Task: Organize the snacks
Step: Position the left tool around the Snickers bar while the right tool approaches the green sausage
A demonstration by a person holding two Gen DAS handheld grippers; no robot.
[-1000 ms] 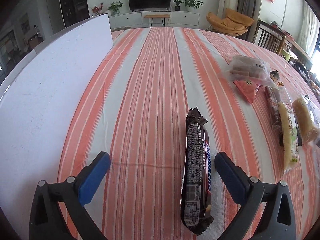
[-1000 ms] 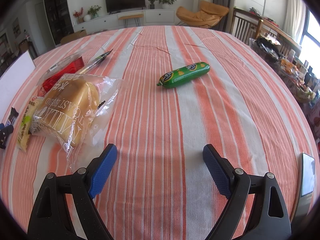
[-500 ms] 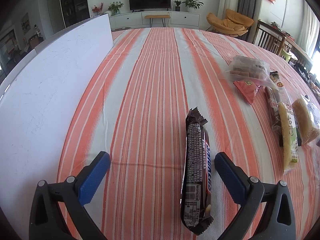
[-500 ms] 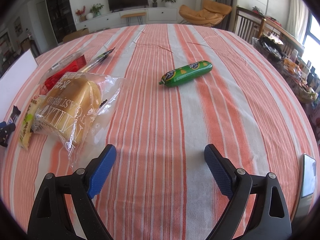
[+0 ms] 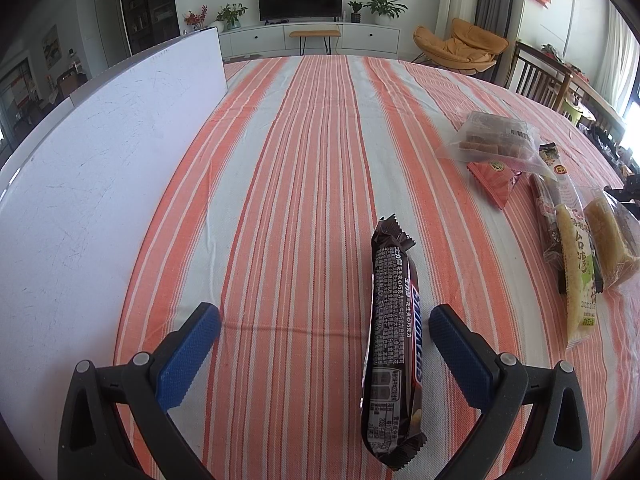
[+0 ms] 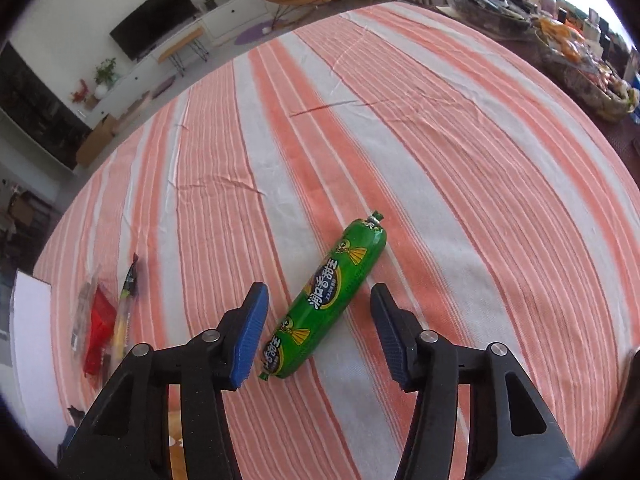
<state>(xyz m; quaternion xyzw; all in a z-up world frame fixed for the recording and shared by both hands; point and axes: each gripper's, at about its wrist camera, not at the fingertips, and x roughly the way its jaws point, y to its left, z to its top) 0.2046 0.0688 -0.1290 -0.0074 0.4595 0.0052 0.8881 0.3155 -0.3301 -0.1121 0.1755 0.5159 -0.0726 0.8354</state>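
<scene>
A green sausage stick (image 6: 326,298) lies on the striped tablecloth between the fingers of my right gripper (image 6: 318,308). Its jaws are closing around the sausage, and the blue pads (image 6: 250,334) stand a little off it on both sides. In the left wrist view a dark chocolate bar (image 5: 394,344) lies lengthwise on the cloth between the wide fingers of my left gripper (image 5: 324,324), nearer the right pad. That gripper is open and touches nothing.
A white board (image 5: 92,168) stands along the table's left side. Right of the chocolate bar lie a clear bag of biscuits (image 5: 496,140), a red packet (image 5: 494,178), long snack sticks (image 5: 576,264) and wrapped bread (image 5: 610,246). A cluttered side table (image 6: 576,52) stands beyond the far right edge.
My right gripper has swung over to the green sausage, rolled, and narrowed its jaws around it. The bread bag has left its view. The left gripper has stayed still.
</scene>
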